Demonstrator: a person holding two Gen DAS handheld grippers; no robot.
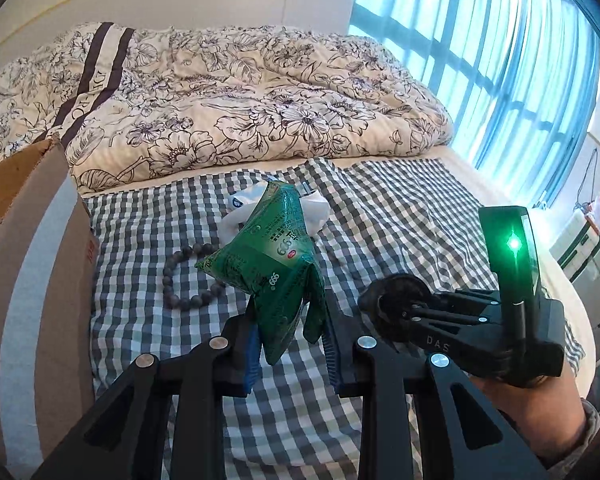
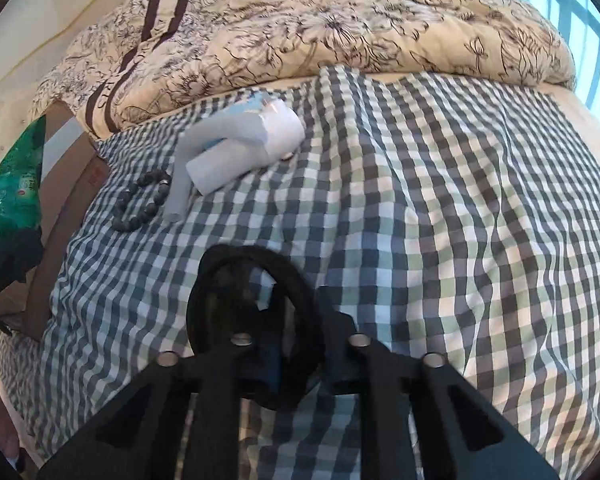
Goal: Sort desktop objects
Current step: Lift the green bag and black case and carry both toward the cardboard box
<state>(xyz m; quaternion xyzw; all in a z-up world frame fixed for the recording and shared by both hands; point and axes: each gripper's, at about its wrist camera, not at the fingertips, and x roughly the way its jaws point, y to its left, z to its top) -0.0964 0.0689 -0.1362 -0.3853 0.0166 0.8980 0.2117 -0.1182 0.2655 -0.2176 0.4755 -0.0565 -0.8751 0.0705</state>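
Two tools are at work over a bed spread with a grey-and-white checked cloth (image 1: pixel 400 216). From the left wrist, the left tool (image 1: pixel 290 336) is clamped on a green foil packet (image 1: pixel 274 264), which stands up from between the fingers, crumpled and tilted, clear of the cloth. Behind the packet a white bundle of wrapped items (image 1: pixel 316 212) lies on the cloth, partly hidden by it, and a dark bead bracelet (image 1: pixel 188 276) lies just left of the packet's lower edge. An open cardboard box (image 1: pixel 40 240) stands at the left edge of the cloth, and a floral quilt (image 1: pixel 240 100) is heaped along the far side of the bed below a window (image 1: pixel 480 60). To the right, the right tool (image 1: pixel 384 300) reaches in held by a hand (image 1: pixel 536 400), with a black ring-shaped object at its tip and a green light glowing on its body. From the right wrist, the right tool (image 2: pixel 300 364) is closed on a black loop of cord or band (image 2: pixel 256 304), whose exact nature I cannot tell; it hangs just above the checked cloth (image 2: pixel 460 240). Farther off lie the white bundle (image 2: pixel 244 152), a roll with a pale tube bent beside it, and the bead bracelet (image 2: pixel 142 202) just to its left, near but seemingly not touching. At the far left edge the green packet (image 2: pixel 18 184) shows in front of the cardboard box (image 2: pixel 72 176), and the floral quilt (image 2: pixel 320 24) lies beyond.
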